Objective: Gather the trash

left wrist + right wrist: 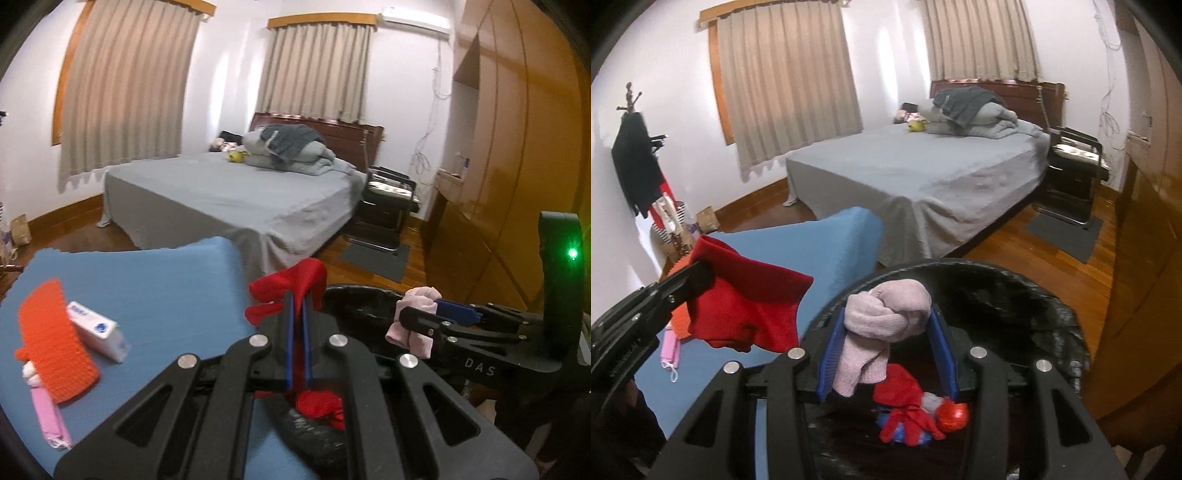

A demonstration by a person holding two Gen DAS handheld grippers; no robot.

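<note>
My left gripper (297, 295) is shut on a red cloth (291, 282) and holds it at the left rim of the black trash bin (354, 295); it also shows in the right wrist view (746, 295). My right gripper (888, 314) is shut on a bunched pale pink cloth (886, 310) held over the bin's mouth (1015, 291). In the left wrist view the right gripper (410, 314) with the pink cloth (419, 299) sits to the right. Inside the bin lie red cloth pieces (905, 402) and a red ball (955, 411).
A blue table (159, 280) holds an orange mat (55, 339), a white box (98, 330) and a pink mask (50, 417). Behind are a grey bed (236, 192), a black chair (388, 203), a wooden wardrobe (517, 166) and a coat rack (639, 158).
</note>
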